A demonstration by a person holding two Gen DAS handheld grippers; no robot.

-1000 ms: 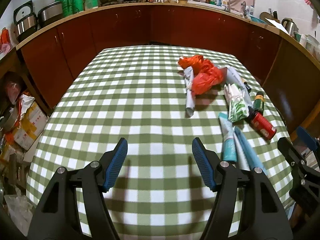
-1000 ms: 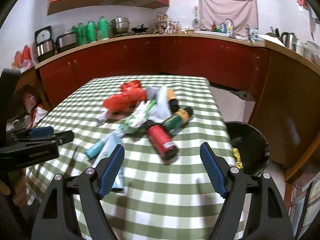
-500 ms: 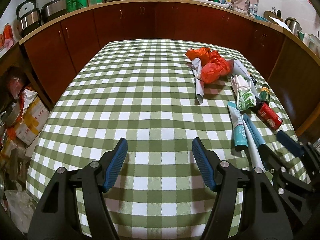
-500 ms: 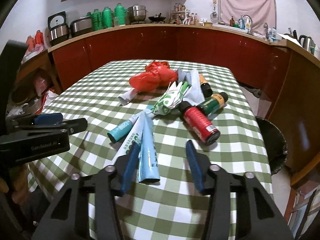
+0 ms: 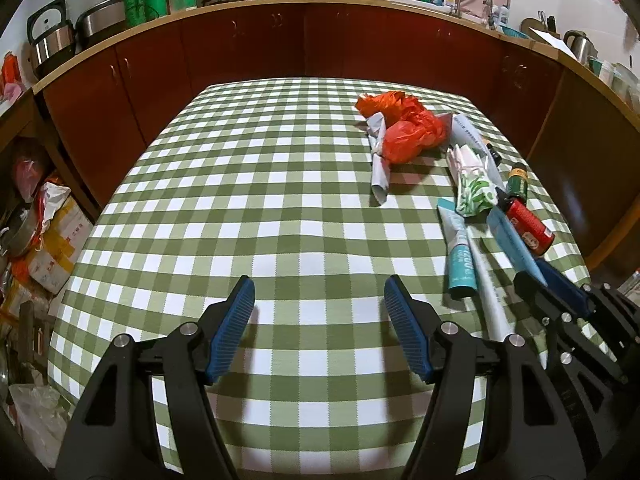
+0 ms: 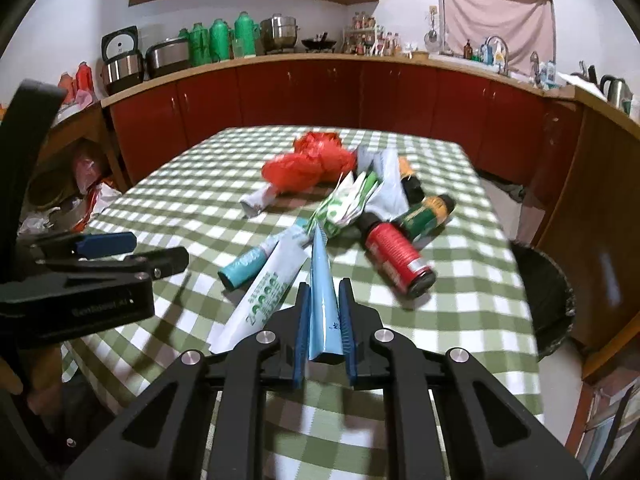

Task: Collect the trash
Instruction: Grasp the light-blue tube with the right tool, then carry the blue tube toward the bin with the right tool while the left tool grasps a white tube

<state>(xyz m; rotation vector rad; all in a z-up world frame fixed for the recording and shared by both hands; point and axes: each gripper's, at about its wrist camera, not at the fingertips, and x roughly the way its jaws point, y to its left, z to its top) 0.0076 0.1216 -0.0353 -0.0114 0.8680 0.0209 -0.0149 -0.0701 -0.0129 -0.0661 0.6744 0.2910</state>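
Right wrist view: my right gripper [image 6: 325, 322] clamps one blue tube [image 6: 322, 300]; left gripper [image 5: 319, 322] hovers open; maybe three tubes, two cans.

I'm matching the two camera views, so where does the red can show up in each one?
Left wrist: red can at the far right, near the table's right edge.
Right wrist: red can right of centre, just beyond the right tongs.
Shared landmark: the orange bag beyond it.
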